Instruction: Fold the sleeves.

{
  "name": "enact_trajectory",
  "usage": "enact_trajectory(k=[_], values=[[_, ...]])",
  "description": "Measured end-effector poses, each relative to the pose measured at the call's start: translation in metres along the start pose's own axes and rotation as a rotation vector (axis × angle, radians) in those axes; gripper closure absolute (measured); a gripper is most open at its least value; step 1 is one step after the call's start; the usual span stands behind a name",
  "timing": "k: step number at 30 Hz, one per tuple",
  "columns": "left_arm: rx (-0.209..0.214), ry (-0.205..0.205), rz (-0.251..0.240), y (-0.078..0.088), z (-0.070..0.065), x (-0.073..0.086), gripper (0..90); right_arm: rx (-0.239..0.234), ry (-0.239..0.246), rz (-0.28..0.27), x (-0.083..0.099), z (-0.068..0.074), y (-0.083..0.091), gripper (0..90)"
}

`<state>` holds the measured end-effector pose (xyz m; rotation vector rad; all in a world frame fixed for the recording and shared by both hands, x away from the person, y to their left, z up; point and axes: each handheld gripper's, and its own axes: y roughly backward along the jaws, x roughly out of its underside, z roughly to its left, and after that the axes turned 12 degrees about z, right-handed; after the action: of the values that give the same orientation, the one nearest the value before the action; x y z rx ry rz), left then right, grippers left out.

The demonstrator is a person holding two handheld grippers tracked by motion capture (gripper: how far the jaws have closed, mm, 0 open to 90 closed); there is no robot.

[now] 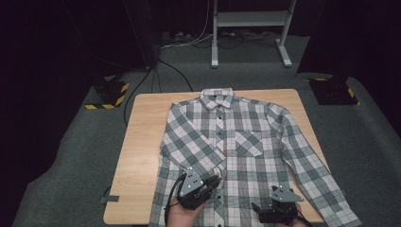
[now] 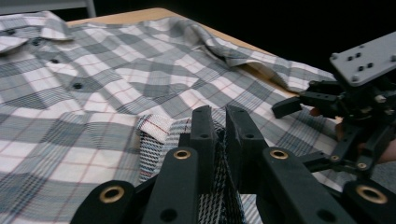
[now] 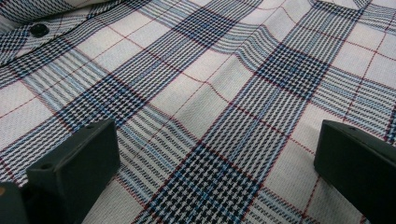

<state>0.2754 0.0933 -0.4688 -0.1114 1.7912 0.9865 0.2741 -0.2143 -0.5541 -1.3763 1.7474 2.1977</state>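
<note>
Left hand-held gripper (image 2: 219,116) pinching shirt (image 1: 236,142) fabric | right hand-held gripper (image 3: 219,154) wide open, empty

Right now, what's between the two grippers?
Only plaid shirt front lies between the left gripper and the right gripper, seen in the high view.

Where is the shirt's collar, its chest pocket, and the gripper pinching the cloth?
collar (image 1: 216,98), high view, middle of the collar at the shirt's top.
chest pocket (image 1: 248,143), high view, centre of the pocket.
left gripper (image 2: 219,122), left gripper view, between its jaws' tips, shut on shirt cloth.
</note>
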Motion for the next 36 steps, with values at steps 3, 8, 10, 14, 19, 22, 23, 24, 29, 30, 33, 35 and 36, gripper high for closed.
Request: enact_trajectory(k=[3, 8, 10, 14, 19, 22, 23, 24, 29, 30, 33, 35, 36], values=[[0.022, -0.009, 0.002, -0.006, -0.007, -0.002, 81.3, 0.000, 0.000, 0.000, 0.000, 0.000, 0.000, 0.0], [0.056, -0.036, 0.007, -0.015, -0.021, -0.008, 80.1, 0.000, 0.000, 0.001, 0.000, 0.000, 0.000, 0.0], [0.068, -0.047, 0.012, -0.020, -0.026, -0.010, 79.9, 0.000, 0.000, 0.000, 0.000, 0.000, 0.000, 0.0], [0.094, -0.065, 0.023, -0.031, -0.037, -0.013, 78.7, -0.001, 0.001, 0.000, 0.000, 0.000, 0.000, 0.0], [0.142, -0.075, 0.023, -0.042, -0.049, -0.016, 72.0, -0.001, 0.001, 0.000, 0.000, 0.000, 0.000, 0.0], [0.156, -0.081, 0.006, -0.043, -0.052, -0.019, 64.2, -0.001, 0.001, 0.000, 0.000, 0.000, 0.000, 0.0], [0.156, -0.080, 0.004, -0.042, -0.051, -0.019, 62.1, -0.001, 0.001, 0.000, 0.000, 0.000, 0.000, 0.0], [0.146, -0.085, 0.006, -0.042, -0.050, -0.020, 59.7, -0.002, 0.002, 0.000, 0.000, 0.000, 0.000, 0.0], [0.124, -0.063, 0.008, -0.037, -0.039, -0.018, 45.0, -0.003, 0.003, 0.000, 0.000, 0.000, 0.000, 0.0], [0.114, -0.059, 0.008, -0.037, -0.037, -0.017, 41.9, -0.003, 0.002, 0.000, 0.000, 0.000, 0.000, 0.0], [0.095, -0.055, 0.018, -0.035, -0.030, -0.014, 35.9, -0.003, 0.002, 0.000, 0.000, 0.000, 0.000, 0.0], [0.079, -0.055, 0.023, -0.033, -0.025, -0.012, 32.2, -0.002, 0.002, 0.000, 0.000, 0.000, 0.000, 0.0], [0.074, -0.049, 0.025, -0.033, -0.022, -0.011, 30.4, -0.002, 0.002, 0.000, 0.000, 0.000, 0.000, 0.0]])
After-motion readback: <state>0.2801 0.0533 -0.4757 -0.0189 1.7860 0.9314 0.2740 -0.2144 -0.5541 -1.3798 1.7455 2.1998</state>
